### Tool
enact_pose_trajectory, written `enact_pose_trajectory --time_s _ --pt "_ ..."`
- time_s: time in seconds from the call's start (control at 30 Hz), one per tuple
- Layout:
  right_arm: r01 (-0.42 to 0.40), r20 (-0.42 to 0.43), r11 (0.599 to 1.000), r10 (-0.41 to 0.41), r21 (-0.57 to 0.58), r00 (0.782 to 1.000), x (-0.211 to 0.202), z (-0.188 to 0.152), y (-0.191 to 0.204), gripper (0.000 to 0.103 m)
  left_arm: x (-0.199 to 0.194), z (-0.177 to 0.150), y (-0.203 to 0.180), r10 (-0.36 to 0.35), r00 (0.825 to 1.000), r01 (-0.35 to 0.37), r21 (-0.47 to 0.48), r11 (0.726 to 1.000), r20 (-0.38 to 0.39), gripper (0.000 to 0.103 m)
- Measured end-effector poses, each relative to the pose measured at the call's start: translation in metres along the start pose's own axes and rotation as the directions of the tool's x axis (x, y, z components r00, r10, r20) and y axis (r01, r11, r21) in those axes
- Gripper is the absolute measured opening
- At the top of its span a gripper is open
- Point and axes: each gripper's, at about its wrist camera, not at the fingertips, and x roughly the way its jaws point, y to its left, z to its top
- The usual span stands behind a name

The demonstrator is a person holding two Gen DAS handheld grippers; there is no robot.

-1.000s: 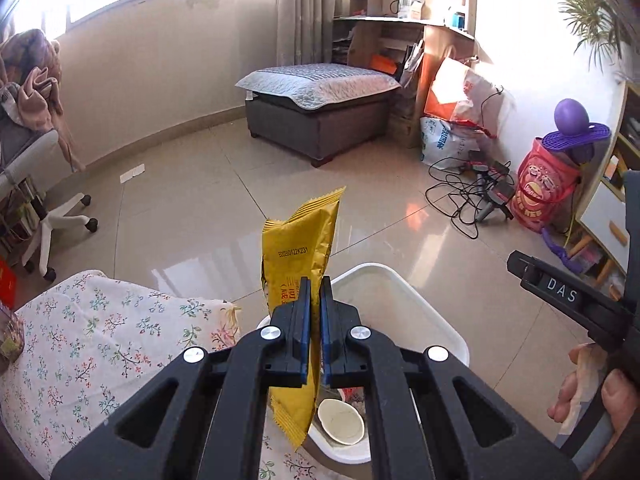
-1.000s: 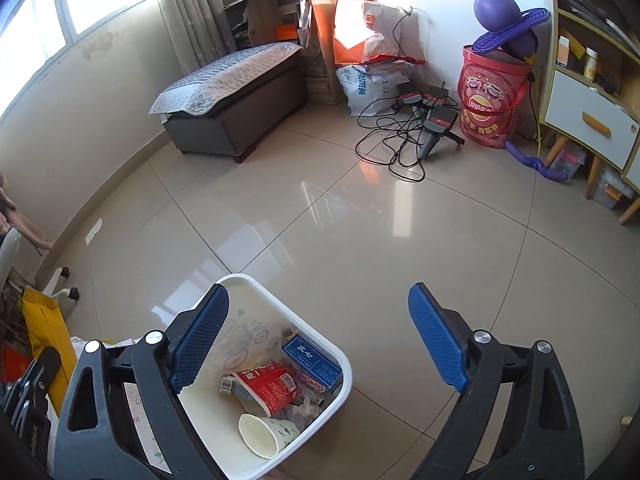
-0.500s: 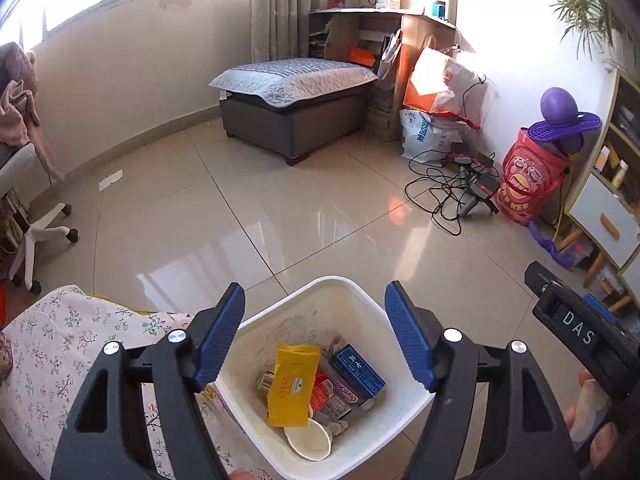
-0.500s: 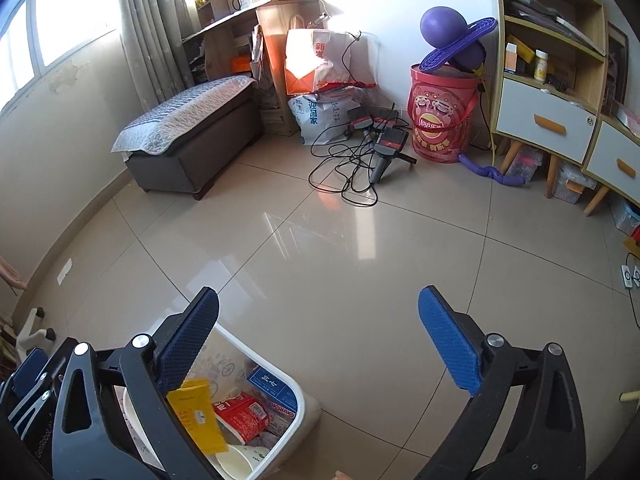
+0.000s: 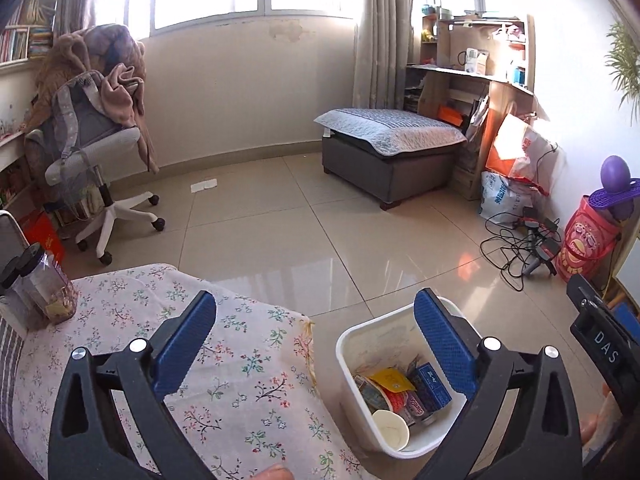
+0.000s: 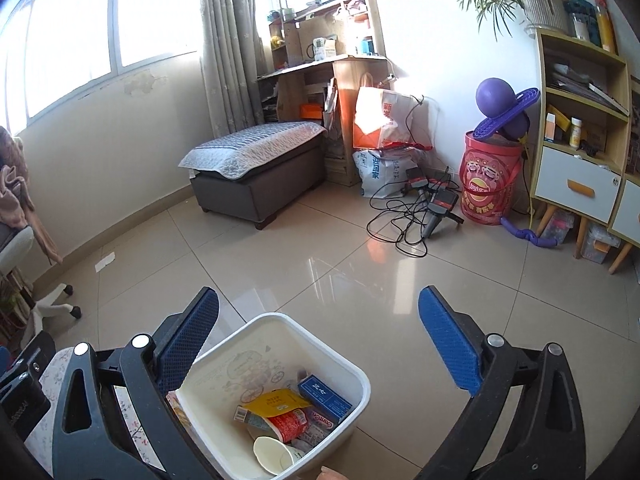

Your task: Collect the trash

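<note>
A white plastic bin (image 5: pixel 352 344) (image 6: pixel 280 322) stands on the floor beside the table. In it lie a yellow snack bag (image 5: pixel 390 378) (image 6: pixel 276 400), a blue box (image 5: pixel 434 386) (image 6: pixel 324 396), a red-labelled pack (image 6: pixel 290 424) and a paper cup (image 5: pixel 390 434) (image 6: pixel 272 456). My left gripper (image 5: pixel 316 340) is open and empty, above the table edge and the bin. My right gripper (image 6: pixel 320 340) is open and empty, above the bin's right side.
A floral tablecloth (image 5: pixel 120 320) covers the table at the lower left, with a clear jar (image 5: pixel 40 290) on it. An office chair (image 5: pixel 92 152), a grey ottoman (image 5: pixel 392 152) (image 6: pixel 256 168), cables (image 6: pixel 416 216), a red bucket (image 6: pixel 488 176) and a shelf unit (image 6: pixel 580 140) stand around the tiled floor.
My left gripper opened and let go of the yellow snack bag, which dropped into the bin. Both grippers have since tilted up and the left has turned left toward the table.
</note>
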Motion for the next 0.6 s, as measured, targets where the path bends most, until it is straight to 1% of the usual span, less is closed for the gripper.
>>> enact_pose_trajectory --time_s 0.07,0.17,0.27,0.37,0.43,0.5,0.6 --pt "-0.049 0.018 0.999 0.049 -0.005 0.999 -0.015 -0.009 0.011 0.096 -0.007 -0.008 0.018 0.044 0.999 -0.044 -0.017 0.999 -0.005 0.097" --pt "-0.116 -0.008 0.993 0.116 -0.007 0.993 -0.029 -0.025 0.026 0.096 -0.018 -0.022 0.045 0.105 0.994 -0.105 -0.031 0.994 -0.020 0.097" --pt "-0.163 -0.032 0.986 0.162 -0.045 0.986 -0.039 -0.040 0.043 0.096 -0.028 -0.040 0.073 0.144 0.989 -0.146 -0.058 0.988 -0.039 0.097" --pt "-0.187 -0.087 0.977 0.178 -0.106 0.980 -0.044 -0.055 0.064 0.096 -0.031 -0.060 0.095 0.157 0.983 -0.164 -0.074 0.984 -0.091 0.097" --pt "-0.205 -0.127 0.970 0.190 -0.127 0.974 -0.046 -0.066 0.074 0.096 -0.034 -0.074 0.109 0.178 0.977 -0.189 -0.090 0.978 -0.118 0.097" --pt "-0.217 -0.159 0.966 0.194 -0.143 0.968 -0.048 -0.076 0.081 0.096 -0.037 -0.086 0.120 0.188 0.972 -0.202 -0.093 0.975 -0.138 0.097" --pt "-0.239 -0.200 0.956 0.204 -0.171 0.958 -0.048 -0.087 0.090 0.096 -0.039 -0.099 0.131 0.230 0.961 -0.245 -0.087 0.966 -0.154 0.097"
